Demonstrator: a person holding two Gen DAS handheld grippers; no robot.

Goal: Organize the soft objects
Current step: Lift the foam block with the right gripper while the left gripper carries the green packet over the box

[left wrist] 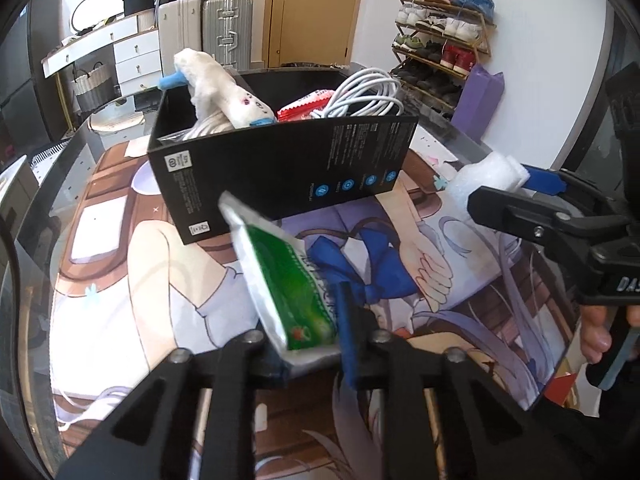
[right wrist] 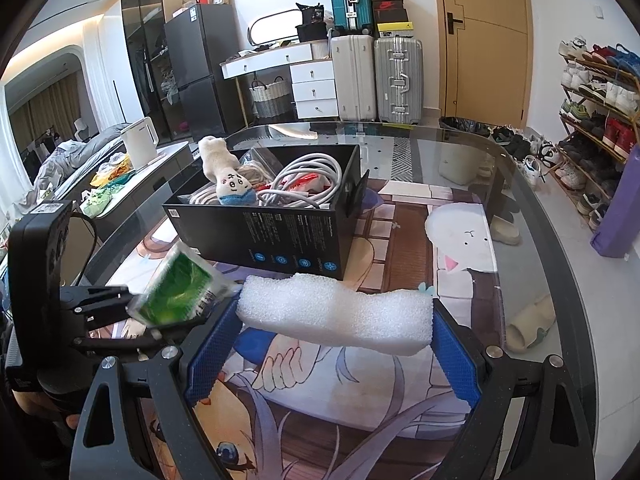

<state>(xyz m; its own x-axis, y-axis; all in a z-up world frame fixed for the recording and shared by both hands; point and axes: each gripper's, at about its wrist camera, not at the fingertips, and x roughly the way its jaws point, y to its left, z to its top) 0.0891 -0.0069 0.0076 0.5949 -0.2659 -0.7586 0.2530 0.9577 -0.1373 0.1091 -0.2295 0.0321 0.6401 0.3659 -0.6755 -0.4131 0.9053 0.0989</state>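
A wooden door stands in the far white wall, with suitcases and a white drawer unit to its left. A shoe rack lines the right wall. A dark fridge stands far left, in daylight.

Green packet, white foam, black box.

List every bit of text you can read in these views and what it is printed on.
"DAS": cut off at the frame edge, on the right claw body.
Black box: white print and blue icon captions, too small to read.
Green packet: lettering blurred.
Shoeboxes: logos unreadable.
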